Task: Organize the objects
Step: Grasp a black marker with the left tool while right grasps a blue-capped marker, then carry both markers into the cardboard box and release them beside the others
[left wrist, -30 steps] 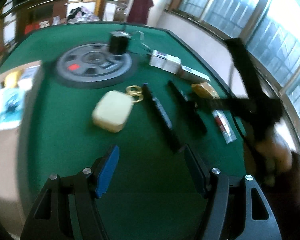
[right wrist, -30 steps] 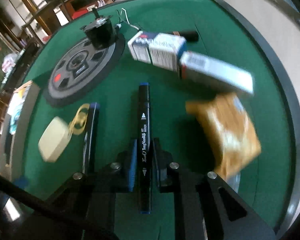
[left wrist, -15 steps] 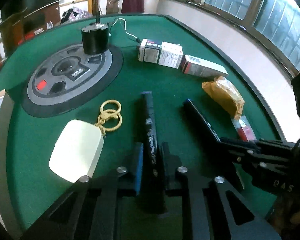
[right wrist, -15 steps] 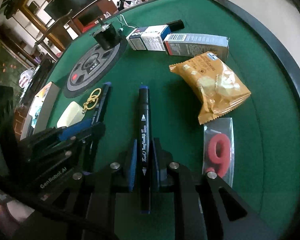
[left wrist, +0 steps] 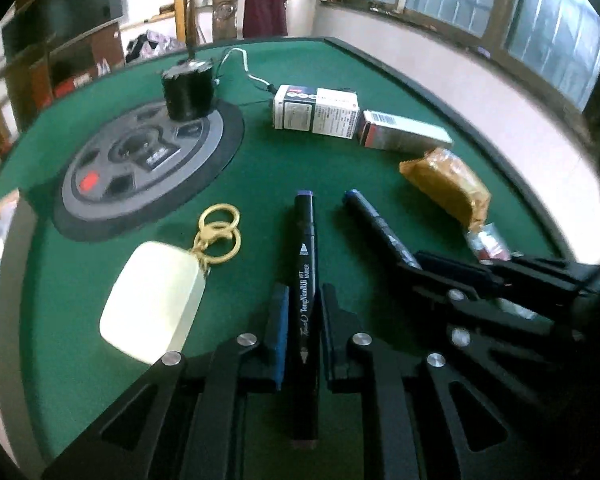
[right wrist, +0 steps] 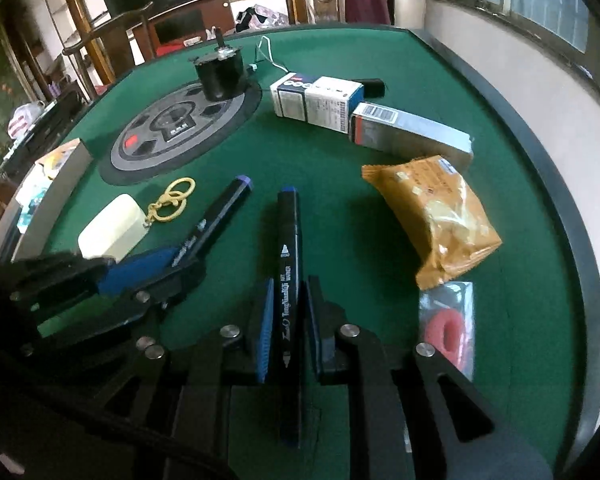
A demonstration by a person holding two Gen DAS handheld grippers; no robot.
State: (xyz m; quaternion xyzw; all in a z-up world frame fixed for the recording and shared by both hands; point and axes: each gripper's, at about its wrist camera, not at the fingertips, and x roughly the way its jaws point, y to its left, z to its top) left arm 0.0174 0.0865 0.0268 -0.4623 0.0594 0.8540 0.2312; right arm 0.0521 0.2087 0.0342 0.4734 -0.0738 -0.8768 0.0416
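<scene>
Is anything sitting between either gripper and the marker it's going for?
Nothing visible does. The left gripper already has the purple-capped marker between its fingers, and the right gripper has the blue-capped marker between its own.

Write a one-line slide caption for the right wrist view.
Right gripper closed on a black marker above the green table, beside a snack packet.

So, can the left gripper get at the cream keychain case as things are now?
Probably not at once: the left gripper is shut on a purple-capped marker. The cream case lies just to its left on the green felt, with nothing between them, so once the marker is released the way looks free.
</scene>
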